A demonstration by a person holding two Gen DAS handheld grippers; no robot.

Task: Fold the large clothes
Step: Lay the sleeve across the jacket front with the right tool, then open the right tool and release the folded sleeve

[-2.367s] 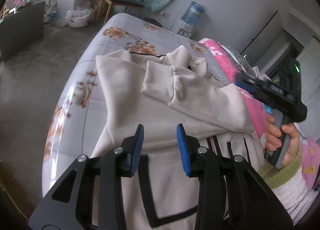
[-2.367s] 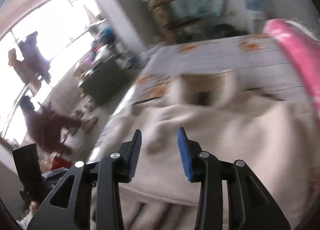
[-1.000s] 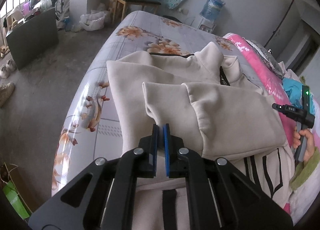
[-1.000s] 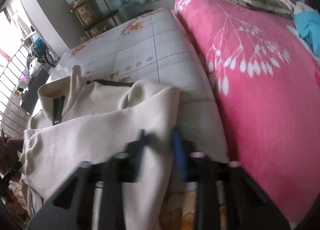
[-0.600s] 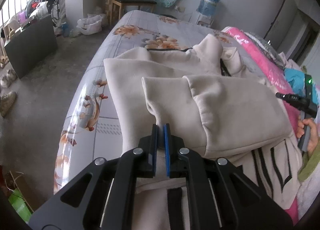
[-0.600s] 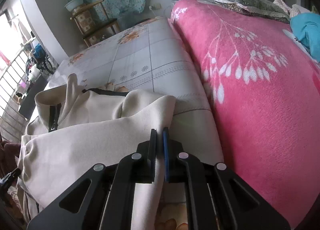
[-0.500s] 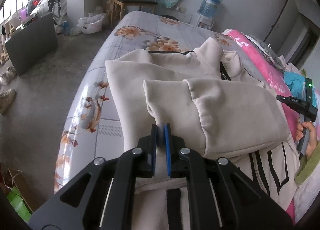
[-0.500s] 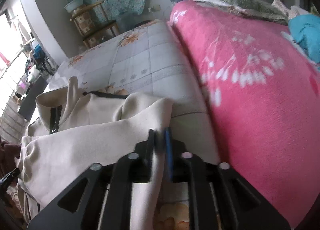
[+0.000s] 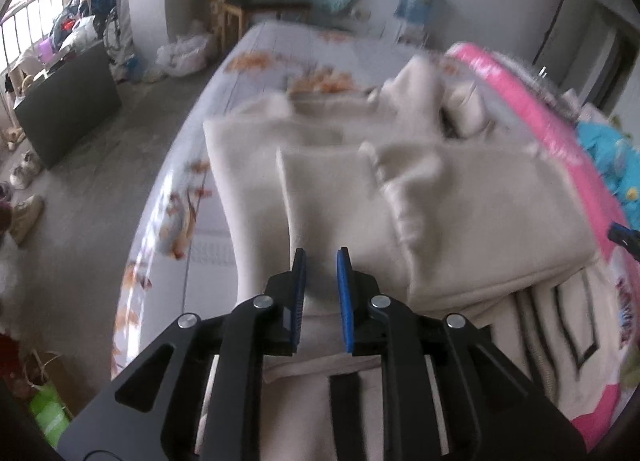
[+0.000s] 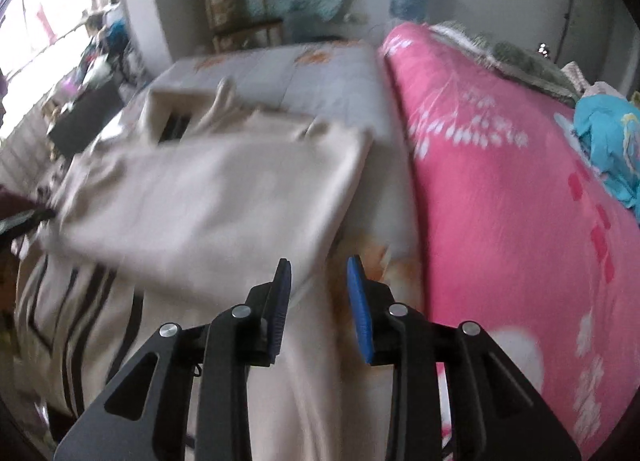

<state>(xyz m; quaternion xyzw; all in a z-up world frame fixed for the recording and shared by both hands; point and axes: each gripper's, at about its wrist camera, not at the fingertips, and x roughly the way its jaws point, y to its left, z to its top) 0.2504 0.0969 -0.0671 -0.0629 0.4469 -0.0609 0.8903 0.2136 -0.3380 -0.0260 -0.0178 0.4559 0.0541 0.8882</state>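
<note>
I am letting go after laying a fold: the cream jacket (image 9: 460,213) lies on the floral bed sheet (image 9: 256,73), its upper half doubled over toward me, with the black-striped lower part (image 9: 560,345) spread nearest to me and the pink blanket (image 10: 520,189) along its right side. My left gripper (image 9: 321,269) has just been opening; its blue pads stand a little apart above the near edge of the folded layer, with cream cloth showing in the gap but, as far as I can judge, no longer pinched. My right gripper (image 10: 319,281) has also just been opening and now gapes wider over the right near corner of the fold, nothing between its pads. Next, I judge, both claws must drop to the striped hem and take it at two corners, evenly, so the following fold lands square and does not drag the layer just laid.
</note>
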